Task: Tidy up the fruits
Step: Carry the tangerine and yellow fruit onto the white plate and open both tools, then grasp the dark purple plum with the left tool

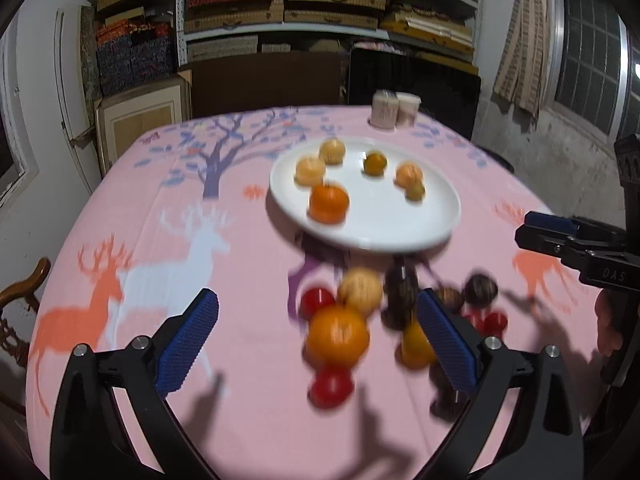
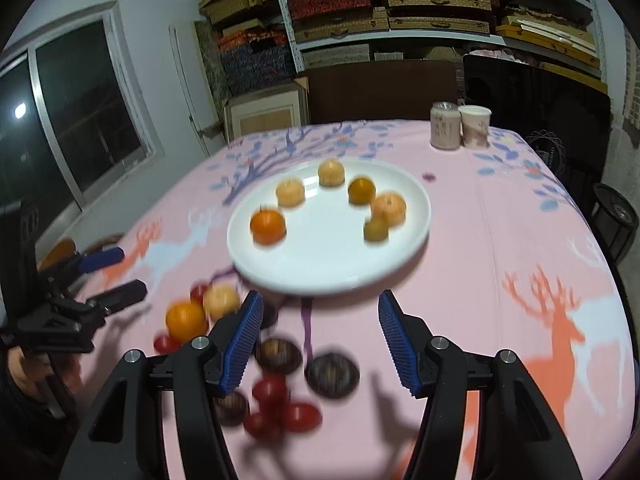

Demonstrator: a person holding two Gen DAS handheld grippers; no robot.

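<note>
A storeroom is shown, with metal shelving (image 2: pixel 440 8) stacked with flat woven and red patterned boxes, a dark window (image 2: pixel 72 120) on one wall, and a table covered by a pink tablecloth printed with deer and a tree (image 1: pixel 240 420).

The left gripper (image 1: pixel 316 340) is held with its blue-padded jaws spread wide and nothing between the pads. Just ahead of it, on the cloth, a blurred cluster of loose fruit is seen: a large orange fruit (image 1: pixel 337 335), a pale yellow-orange fruit (image 1: pixel 360 290) behind it, and a small red fruit (image 1: pixel 331 386) nearest the camera.

The right gripper (image 2: pixel 320 340) is likewise wide open and empty. Directly below and between its fingers lie dark brown round fruits (image 2: pixel 332 374) and small red fruits (image 2: pixel 276 404), too blurred to be counted surely; at least three of each can be made out.

Beyond both clusters a round white plate (image 2: pixel 332 276) is set on the cloth. Six fruits are counted on it: one deep orange (image 2: pixel 268 226), three pale peach, one amber and one small olive-yellow.

At the table's far edge two pale cylindrical cups (image 2: pixel 460 126) stand side by side.
</note>
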